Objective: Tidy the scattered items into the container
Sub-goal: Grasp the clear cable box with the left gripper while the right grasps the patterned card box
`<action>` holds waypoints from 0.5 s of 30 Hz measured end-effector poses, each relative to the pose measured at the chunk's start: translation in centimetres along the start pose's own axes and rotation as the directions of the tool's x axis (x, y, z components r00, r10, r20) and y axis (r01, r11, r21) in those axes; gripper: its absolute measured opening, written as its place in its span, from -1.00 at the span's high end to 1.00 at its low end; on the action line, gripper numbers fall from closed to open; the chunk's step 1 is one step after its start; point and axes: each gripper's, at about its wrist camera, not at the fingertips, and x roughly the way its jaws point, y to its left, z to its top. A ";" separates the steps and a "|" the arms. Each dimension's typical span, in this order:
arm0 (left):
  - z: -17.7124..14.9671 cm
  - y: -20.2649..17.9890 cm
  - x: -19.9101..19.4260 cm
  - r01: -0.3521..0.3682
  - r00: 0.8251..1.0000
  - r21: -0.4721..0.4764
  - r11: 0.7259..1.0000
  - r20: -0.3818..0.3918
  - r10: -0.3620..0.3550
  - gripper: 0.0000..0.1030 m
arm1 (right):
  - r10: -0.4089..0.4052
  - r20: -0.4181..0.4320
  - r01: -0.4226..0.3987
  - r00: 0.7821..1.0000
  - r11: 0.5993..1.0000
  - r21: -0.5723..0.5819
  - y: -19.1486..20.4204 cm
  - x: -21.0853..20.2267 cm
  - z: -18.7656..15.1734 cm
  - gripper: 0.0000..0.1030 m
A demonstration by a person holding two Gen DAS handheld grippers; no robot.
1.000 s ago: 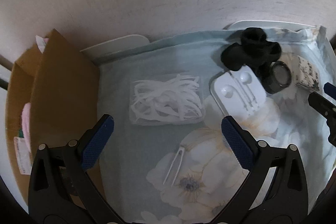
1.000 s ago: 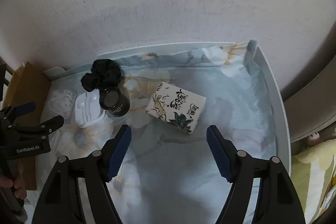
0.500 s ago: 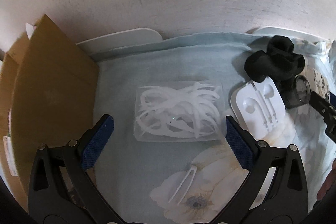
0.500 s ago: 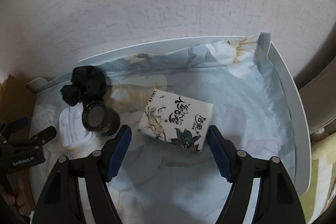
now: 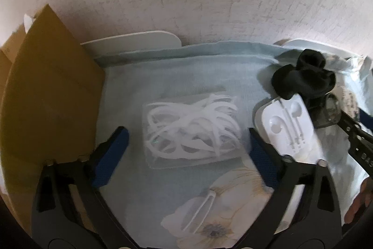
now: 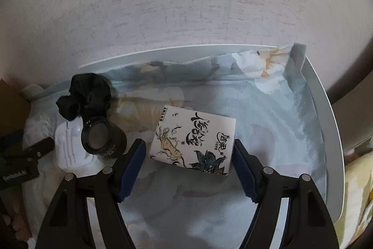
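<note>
Risk as I see it: my left gripper [image 5: 186,151], closing around the clear bag of white ties [image 5: 190,131] on the floral cloth [image 5: 144,197], may skid off slippery plastic, while my right gripper [image 6: 189,166], open, straddles the tissue pack [image 6: 193,140].

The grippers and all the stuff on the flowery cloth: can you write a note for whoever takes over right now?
Left gripper: closing around the clear bag of white strips, pads not yet touching it.
Right gripper: open, straddling the printed tissue pack, no contact seen.
Still on the cloth: black scrunchie, dark jar, white earphone tray, white clip.
Cardboard box stands at the left edge; I cannot see inside it.
Done: nothing visibly moved.
Left: every item.
</note>
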 end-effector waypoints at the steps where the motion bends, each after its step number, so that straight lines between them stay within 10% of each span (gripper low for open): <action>1: -0.1 0.0 -0.3 0.016 1.000 -0.003 1.000 0.009 -0.016 -0.56 | -0.001 0.007 0.001 1.000 1.000 -0.006 -0.1 -0.1 -0.1 -0.20; 15: -1.3 -0.6 -3.0 0.002 0.998 0.039 0.999 0.062 -0.005 -0.56 | 0.038 0.022 -0.038 0.999 0.999 0.017 -1.7 -1.1 -0.9 -0.19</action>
